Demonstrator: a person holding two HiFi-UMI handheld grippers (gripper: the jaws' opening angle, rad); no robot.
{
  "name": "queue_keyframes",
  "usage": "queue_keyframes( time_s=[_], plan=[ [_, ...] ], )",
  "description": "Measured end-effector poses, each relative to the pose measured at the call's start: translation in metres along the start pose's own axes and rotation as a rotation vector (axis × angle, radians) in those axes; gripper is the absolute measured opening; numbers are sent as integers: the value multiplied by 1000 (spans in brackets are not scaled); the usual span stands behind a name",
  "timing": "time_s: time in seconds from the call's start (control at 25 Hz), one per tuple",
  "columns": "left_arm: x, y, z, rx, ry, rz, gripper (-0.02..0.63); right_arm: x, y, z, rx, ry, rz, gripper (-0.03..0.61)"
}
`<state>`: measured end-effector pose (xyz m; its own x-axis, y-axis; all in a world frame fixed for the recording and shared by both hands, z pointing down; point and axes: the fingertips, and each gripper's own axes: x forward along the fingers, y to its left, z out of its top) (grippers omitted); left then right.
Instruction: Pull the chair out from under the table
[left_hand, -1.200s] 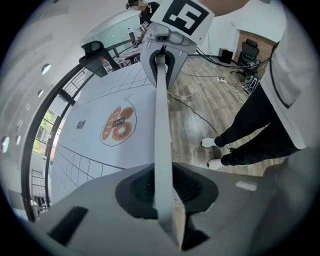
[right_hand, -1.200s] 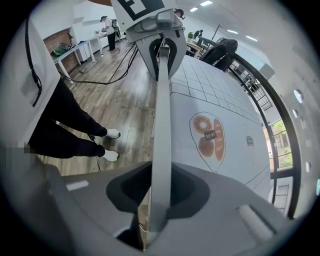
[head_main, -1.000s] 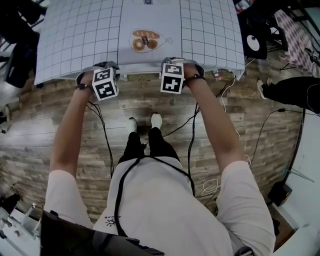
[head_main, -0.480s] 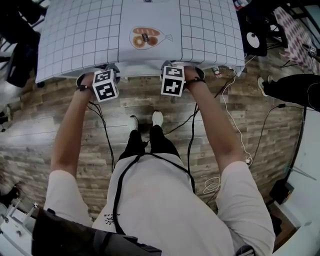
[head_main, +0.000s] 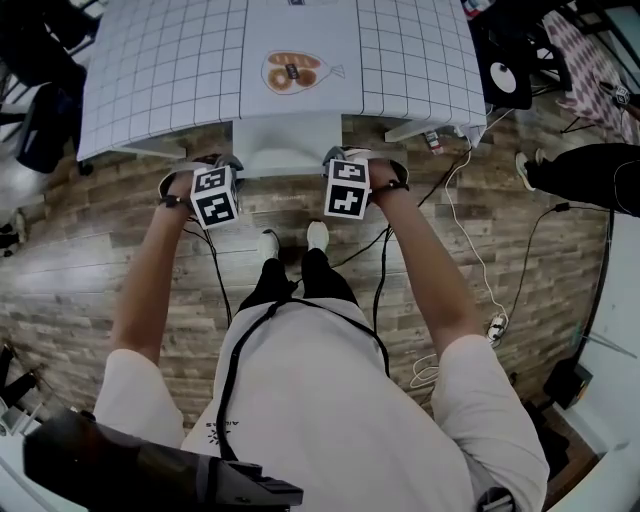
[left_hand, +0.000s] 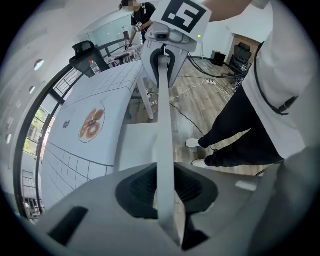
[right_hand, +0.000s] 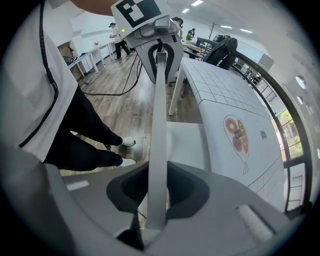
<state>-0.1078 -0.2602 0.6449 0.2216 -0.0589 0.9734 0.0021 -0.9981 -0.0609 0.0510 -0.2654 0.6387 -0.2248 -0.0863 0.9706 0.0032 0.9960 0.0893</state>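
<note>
apparently a bread bag (head_main: 293, 73) lies on the table (head_main: 150, 70), chair (head_main: 285, 140) partly out.

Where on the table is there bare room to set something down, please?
The checked cloth is bare left of the bread bag and right of it, out to both edges. It is crowded by the near edge, where the left tool and right tool clamp the chair.

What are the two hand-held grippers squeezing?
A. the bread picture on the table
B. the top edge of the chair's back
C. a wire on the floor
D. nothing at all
B: the left hand-held gripper and the right hand-held gripper each have their jaws closed on the thin pale back edge of the chair.
</note>
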Motion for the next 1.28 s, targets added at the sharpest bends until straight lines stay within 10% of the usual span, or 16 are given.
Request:
queue_keyframes(
  time_s=[1.28],
  plan=[
    [-20,-189,-7,-15,-45,-64,83,-13,188,15,48,-4,47,86]
  ],
)
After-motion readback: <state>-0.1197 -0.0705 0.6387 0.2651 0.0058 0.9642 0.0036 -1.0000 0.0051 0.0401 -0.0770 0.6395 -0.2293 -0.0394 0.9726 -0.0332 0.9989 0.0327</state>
